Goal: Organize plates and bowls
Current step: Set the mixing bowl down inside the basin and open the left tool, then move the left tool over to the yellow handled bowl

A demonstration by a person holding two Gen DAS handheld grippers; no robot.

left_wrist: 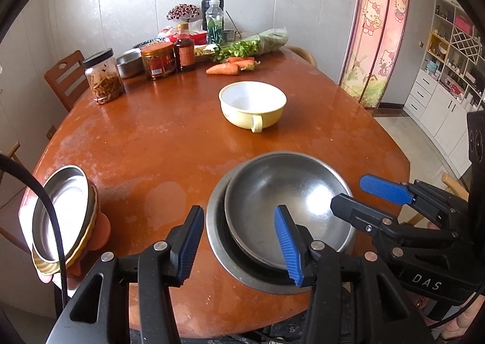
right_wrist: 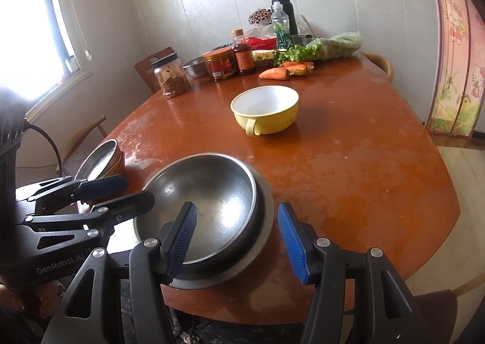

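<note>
Blue ribbed pads on the black left gripper [left_wrist: 239, 244] are standing apart and released: one pad is hanging over the bare wood, the other over the near rim of the stacked bowls, neither pressing on anything. Across the stack, the right gripper [right_wrist: 238, 241] is likewise sitting unclenched, its left pad reaching inside the bowl and its right pad hovering outside beyond the rim; whether that inner pad is touching the metal is hard to tell.

Between the two tools, a dark round stainless-steel bowl [left_wrist: 288, 201] is nesting off-centre inside a wider, shallow stainless-steel basin [left_wrist: 216, 241], whose near edge is being cut off by the gripper bodies. Both are sitting at the near edge of the glossy, reddish-brown oval wooden table [left_wrist: 151, 144].

Further out, a pale yellow enamel bowl with a white inside and a side handle [left_wrist: 253, 106] is standing alone mid-table. At the left edge, a tilted stack of steel and orange-rimmed dishes [left_wrist: 65, 213] is partly overhanging, crossed by a black cable, so its lower pieces are hard to make out.

Along the far side, a clear jar with a black lid [left_wrist: 104, 75], a dark sauce bottle [left_wrist: 184, 51], orange carrots [left_wrist: 224, 68] and bagged greens [left_wrist: 266, 41] are crowding together, overlapping one another.
</note>
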